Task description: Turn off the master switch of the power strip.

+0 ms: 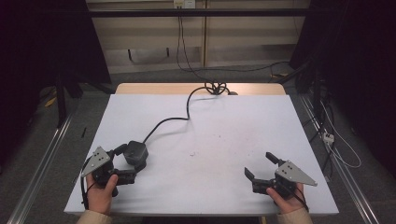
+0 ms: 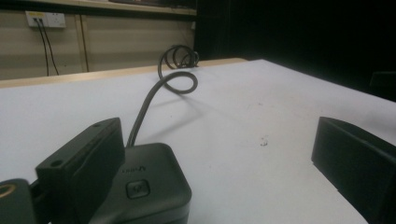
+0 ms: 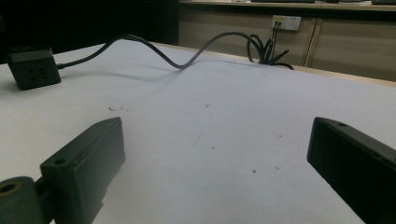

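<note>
A black cube-shaped power socket (image 1: 136,154) lies at the front left of the white table (image 1: 219,135), and its dark cable (image 1: 187,112) runs to the far edge. My left gripper (image 1: 127,163) is open, held low and pointing right. The socket (image 2: 144,186) sits between its jaws, close against the left one, with a wide gap to the right one. I cannot tell if it touches. My right gripper (image 1: 260,165) is open over bare table at the front right, with nothing between its jaws. In the right gripper view, the socket (image 3: 33,67) lies far off at the left.
The cable ends in a coil (image 1: 215,87) at the table's far wooden edge. A wall outlet (image 1: 183,3) with plugged leads is on the back wall. A white power strip (image 1: 328,136) and cords lie on the floor to the right.
</note>
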### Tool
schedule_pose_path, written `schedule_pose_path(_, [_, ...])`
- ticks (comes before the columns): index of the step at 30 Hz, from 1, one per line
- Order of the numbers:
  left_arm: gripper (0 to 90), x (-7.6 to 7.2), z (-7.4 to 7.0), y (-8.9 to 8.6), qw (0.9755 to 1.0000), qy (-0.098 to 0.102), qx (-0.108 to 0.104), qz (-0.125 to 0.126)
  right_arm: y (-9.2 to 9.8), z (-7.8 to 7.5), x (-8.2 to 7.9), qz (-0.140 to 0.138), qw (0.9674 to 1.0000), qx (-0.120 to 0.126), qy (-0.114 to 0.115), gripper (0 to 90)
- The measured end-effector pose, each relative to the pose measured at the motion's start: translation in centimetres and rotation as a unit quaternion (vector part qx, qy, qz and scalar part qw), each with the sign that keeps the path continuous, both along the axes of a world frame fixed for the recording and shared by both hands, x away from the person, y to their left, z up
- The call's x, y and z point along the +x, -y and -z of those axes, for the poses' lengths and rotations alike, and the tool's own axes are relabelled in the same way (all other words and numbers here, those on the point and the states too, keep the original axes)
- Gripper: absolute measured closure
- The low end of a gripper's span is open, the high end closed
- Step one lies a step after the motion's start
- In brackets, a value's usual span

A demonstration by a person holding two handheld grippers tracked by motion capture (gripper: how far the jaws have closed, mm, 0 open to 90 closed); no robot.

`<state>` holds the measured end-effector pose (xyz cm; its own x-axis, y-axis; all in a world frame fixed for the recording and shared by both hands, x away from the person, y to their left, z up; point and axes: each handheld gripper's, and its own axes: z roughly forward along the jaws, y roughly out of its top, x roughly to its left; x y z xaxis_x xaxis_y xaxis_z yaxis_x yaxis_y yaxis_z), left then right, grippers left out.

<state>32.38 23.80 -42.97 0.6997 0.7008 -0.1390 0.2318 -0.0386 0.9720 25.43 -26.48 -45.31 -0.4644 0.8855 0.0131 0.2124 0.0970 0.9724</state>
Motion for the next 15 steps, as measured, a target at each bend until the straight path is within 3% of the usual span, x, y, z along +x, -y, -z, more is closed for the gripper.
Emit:
schedule_pose_path(3, [1.7, 0.06, -0.2, -0.02, 0.9999, -0.001, 0.0, -0.015, 0.13, -0.1, -0.09, 0.003, 1.0, 0.002, 0.003, 3.5])
schedule_pose_path(8, [2.1, 0.24, -0.39, -0.21, 0.9998, -0.004, -0.004, -0.016, 0.2, -0.04, -0.03, 0.006, 1.0, 0.003, 0.002, 3.8])
schedule_pose_path(15, [2.7, 0.65, -0.48, -0.43, 0.9996, -0.013, 0.006, -0.023, 0.07, -0.06, 0.0, 0.002, 1.0, 0.0, 0.003, 4.0])
